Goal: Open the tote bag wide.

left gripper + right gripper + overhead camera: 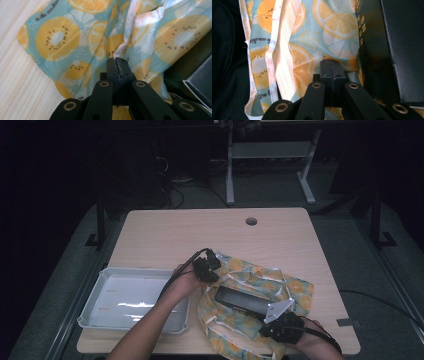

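I am pinching the fruit-print cloth [82, 47] with my left tongs [117, 60] fully closed, my right tongs [331, 61] gripping it beside the black box [242, 301] on the counter [200, 230]

A light wooden table [165, 232] with a round cable hole [251, 221] near its far edge fills the middle of the high view. 1 white tray [90, 305] lies at its lower left. A fruit-print cloth [295, 287] is spread at lower right, with 1 black box [245, 302] resting on it.
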A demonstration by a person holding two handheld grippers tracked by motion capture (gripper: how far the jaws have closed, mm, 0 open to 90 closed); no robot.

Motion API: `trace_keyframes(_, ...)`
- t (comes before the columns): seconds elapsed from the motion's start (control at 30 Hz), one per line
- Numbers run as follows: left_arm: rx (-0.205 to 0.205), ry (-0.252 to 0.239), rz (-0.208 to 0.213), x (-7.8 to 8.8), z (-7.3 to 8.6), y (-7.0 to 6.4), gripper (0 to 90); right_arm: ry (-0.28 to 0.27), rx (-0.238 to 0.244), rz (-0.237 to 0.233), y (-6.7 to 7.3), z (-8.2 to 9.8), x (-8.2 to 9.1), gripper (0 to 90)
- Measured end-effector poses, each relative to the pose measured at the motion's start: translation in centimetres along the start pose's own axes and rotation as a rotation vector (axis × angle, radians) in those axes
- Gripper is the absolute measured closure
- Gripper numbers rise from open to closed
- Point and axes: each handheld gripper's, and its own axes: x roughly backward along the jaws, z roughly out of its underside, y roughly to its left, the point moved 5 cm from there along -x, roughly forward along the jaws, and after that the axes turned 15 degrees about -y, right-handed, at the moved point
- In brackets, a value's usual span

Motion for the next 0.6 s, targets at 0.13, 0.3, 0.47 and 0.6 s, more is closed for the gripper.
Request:
trace_keyframes(0.13,-0.02,0.032,0.0,-0.57,0.25,-0.05,89.8,0.0,0.0,0.001,0.01,0.0,0.0,89.5)
trace_keyframes(0.3,-0.036,0.038,-0.007,-0.64,0.22,-0.23,89.7,0.0,0.002,0.0,-0.01,0.0,0.0,89.5)
trace_keyframes(0.47,-0.007,0.018,0.006,-0.46,0.3,-0.04,88.1,0.001,0.003,0.002,0.02,-0.01,0.01,89.5)
trace_keyframes(0.6,0.024,-0.022,0.005,0.11,0.11,0.1,80.4,0.004,0.0,0.001,0.03,-0.01,0.02,89.5)
